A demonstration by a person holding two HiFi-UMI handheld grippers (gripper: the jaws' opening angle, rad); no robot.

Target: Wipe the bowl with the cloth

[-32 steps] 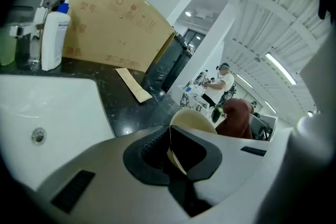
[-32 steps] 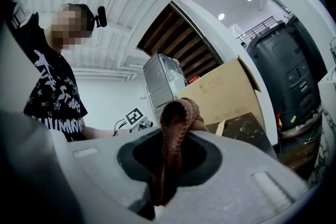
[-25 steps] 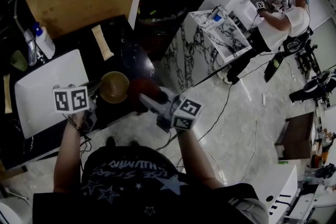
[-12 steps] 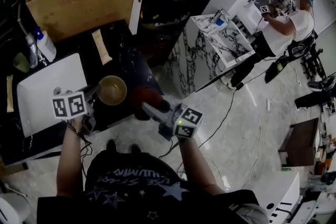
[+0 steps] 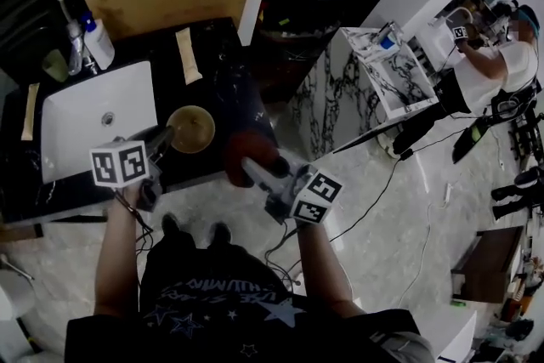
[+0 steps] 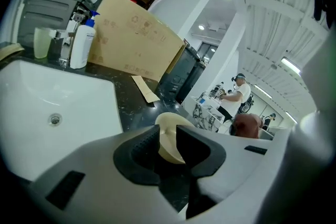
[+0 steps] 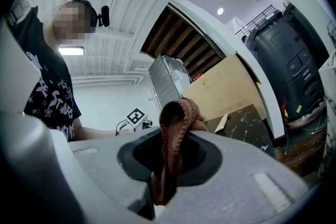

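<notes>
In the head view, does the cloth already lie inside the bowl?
No, the cloth is clamped in the right tongs beside the bowl, not inside it.

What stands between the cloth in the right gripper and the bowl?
Nothing visible. The cloth, held in the right gripper, hangs just beside the bowl, with only dark counter between them.
</notes>
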